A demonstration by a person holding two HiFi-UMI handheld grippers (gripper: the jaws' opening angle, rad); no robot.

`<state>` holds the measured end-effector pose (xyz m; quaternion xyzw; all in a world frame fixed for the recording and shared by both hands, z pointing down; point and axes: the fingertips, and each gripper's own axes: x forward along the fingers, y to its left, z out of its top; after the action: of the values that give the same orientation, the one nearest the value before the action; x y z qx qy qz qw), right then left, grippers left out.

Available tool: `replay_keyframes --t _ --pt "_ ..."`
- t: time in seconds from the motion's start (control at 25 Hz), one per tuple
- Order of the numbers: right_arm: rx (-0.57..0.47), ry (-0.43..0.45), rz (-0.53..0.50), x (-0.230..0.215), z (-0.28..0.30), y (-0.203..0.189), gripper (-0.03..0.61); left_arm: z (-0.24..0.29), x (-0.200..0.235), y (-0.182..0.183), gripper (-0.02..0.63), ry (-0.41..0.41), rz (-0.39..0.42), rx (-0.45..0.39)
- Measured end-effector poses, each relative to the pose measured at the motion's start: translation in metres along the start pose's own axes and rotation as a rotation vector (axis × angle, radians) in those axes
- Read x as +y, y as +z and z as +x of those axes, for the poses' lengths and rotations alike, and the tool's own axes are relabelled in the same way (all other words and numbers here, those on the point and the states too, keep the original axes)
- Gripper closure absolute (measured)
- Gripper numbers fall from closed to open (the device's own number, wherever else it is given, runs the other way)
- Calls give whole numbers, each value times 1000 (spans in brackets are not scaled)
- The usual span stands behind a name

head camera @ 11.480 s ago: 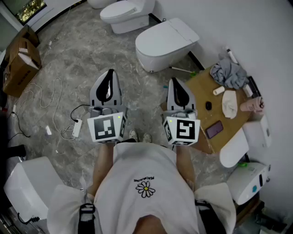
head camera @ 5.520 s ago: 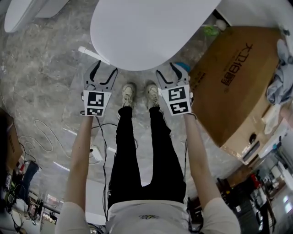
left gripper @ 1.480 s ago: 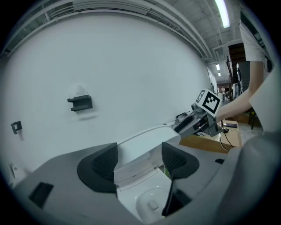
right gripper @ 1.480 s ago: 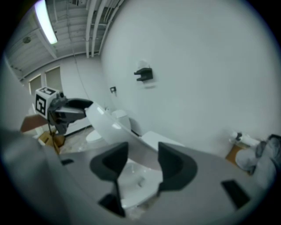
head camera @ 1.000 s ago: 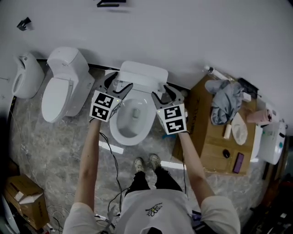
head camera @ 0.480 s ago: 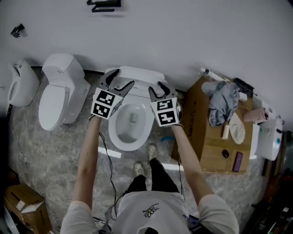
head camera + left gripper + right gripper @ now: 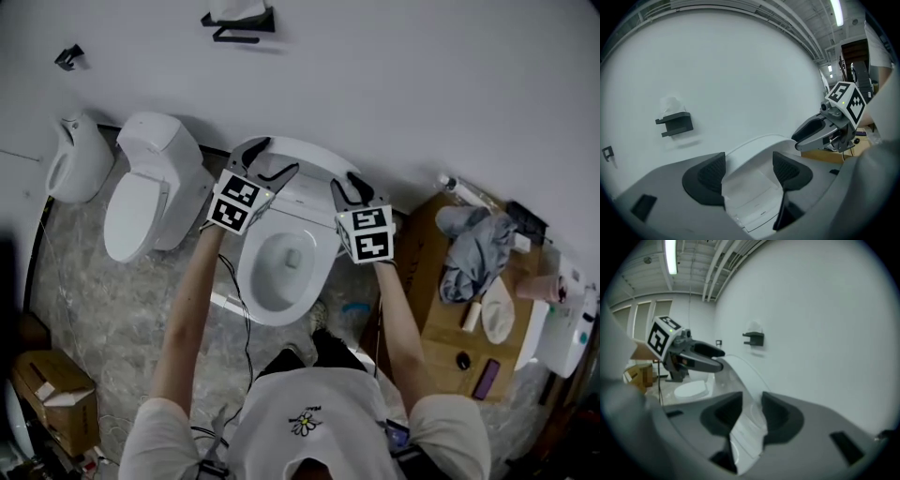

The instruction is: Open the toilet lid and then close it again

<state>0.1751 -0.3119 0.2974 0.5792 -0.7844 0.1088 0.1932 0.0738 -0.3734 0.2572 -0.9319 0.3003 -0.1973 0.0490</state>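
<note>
Lid (image 7: pixel 305 180) stood up and open, leaning back toward the wall, right in front of both tools and between them. The bowl (image 7: pixel 251 286) lay open below and nearer the person. The left tool (image 7: pixel 265 159) was at the lid's upper left, jaws wide apart. The lid's top filled the gap between its pads (image 7: pixel 707 176), with no squeeze seen. The right tool (image 7: pixel 354 187) was at the upper right. Its jaws had just been closing with the lid's side edge between them, but the pads (image 7: pixel 727 412) did not look pressed on yet, so it was not gripping. Judged: the lid was hard moulded plastic, stiff and fairly light, and smooth and glossy, so likely slippery under the pads. It was hinged at the base, so it would swing in an arc and could drop and slam if let go early. The best hold looked to be the upper rim, one tool per side edge, far from the hinge. Count: one lid, one open bowl and two tools. One second toilet (image 7: pixel 141 202), lid down, stood beyond the left tool, with one small wall fixture (image 7: pixel 73 157) further out. One bracket (image 7: pixel 239 23) hung on the wall above the tools. One cardboard box (image 7: pixel 427 281) with clutter sat out past the right tool.
</note>
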Motion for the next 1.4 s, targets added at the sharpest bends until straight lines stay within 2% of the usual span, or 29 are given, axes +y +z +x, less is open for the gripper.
replay_keyframes --t 0.16,0.72,1.4 --pt "15 10 8 -22 18 13 426 26 18 13 275 -1 -30 -3" --pt "78 -35 -3 -82 72 30 443 102 57 27 275 -34 -53 32" --pt "100 -43 -53 -112 105 37 459 145 80 29 275 -25 -48 65"
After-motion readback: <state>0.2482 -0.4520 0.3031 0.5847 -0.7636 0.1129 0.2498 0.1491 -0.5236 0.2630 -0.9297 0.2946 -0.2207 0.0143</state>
